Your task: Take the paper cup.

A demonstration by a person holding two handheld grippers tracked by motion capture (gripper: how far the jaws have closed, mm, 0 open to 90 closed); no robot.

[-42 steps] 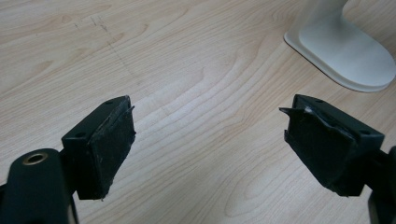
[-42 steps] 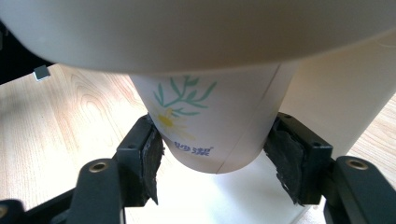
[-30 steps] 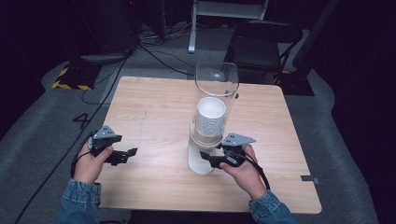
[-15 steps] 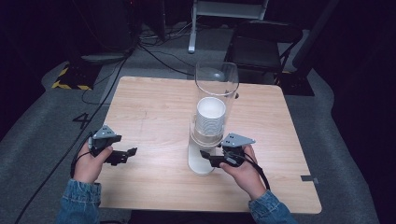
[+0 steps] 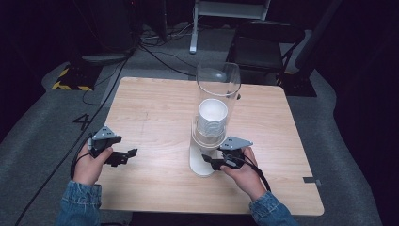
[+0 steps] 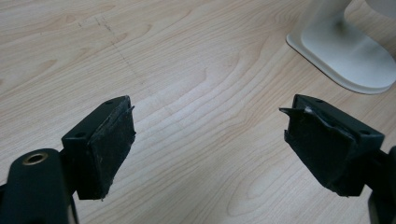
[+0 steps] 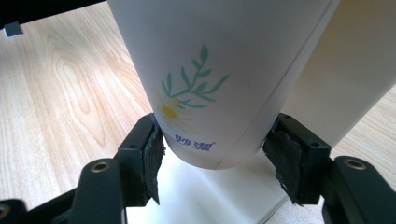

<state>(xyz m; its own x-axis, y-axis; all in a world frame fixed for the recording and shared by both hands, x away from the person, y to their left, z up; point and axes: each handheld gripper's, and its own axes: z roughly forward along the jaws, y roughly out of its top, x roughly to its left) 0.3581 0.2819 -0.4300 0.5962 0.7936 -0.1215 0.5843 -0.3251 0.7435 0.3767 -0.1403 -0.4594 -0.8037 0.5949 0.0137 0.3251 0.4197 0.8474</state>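
At a wooden table [image 5: 155, 103], the right gripper [image 7: 215, 161] pinches the bottom paper cup [image 7: 210, 79] hanging from a clear-tubed dispenser [image 5: 217, 84] — while the left gripper [image 6: 208, 140], jaws spread and empty, hovers well apart over bare wood.

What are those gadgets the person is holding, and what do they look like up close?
Each hand holds a black two-jaw gripper: left gripper, right gripper. Each has a grey three-cornered plate on top, a trailing black cable and worn dark pads with brass-coloured screws. The person wears blue denim sleeves.

matt paper cup [image 7: 210, 79], pale wood-grain table [image 5: 155, 108]
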